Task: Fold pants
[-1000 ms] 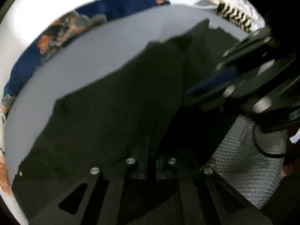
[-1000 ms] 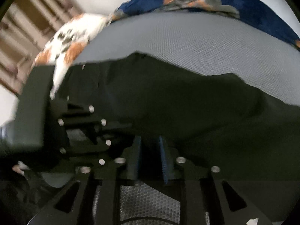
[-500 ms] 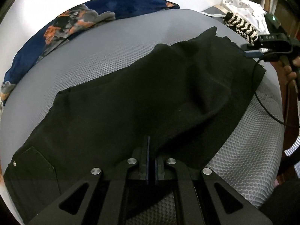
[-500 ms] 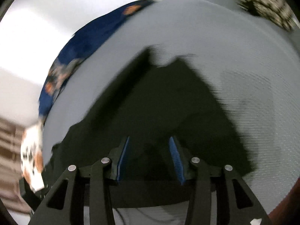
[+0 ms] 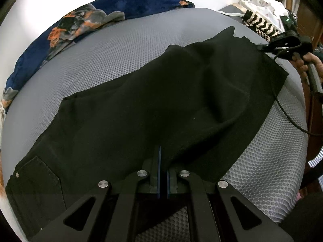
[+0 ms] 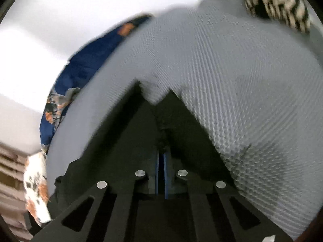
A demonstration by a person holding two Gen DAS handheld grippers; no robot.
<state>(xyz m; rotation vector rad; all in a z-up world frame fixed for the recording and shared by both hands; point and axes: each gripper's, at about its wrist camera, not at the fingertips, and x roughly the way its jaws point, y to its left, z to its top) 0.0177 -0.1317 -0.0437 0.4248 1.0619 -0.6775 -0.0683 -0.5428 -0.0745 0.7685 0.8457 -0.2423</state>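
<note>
- The black pants (image 5: pixel 153 109) lie spread across the grey mesh mattress (image 5: pixel 125 46), waist and a riveted back pocket toward its near left edge, leg ends toward its far right edge.
- The left gripper (image 5: pixel 162 161) sits at the near edge of the pants, about midway along them. Its jaws are closed flat together, and a raised fold of the black cloth is pinched between them.
- From that pinch a ridge of cloth runs up and to the right across the pants, toward the leg ends.
- The right gripper (image 5: pixel 260 47) is at the far right end of the pants, held by a hand (image 5: pixel 308 60) with a cable trailing off the mattress edge.
- In its own view, the right gripper (image 6: pixel 161 147) has its jaws drawn tight on the hem, and the cloth fans out from them in two dark points over the mattress (image 6: pixel 232 80).
- A blue flowered blanket (image 5: pixel 84 24) is bunched along the far left edge of the mattress.
- A black-and-white zigzag cloth (image 5: pixel 260 25) lies at its far right corner, just beyond the leg ends.
</note>
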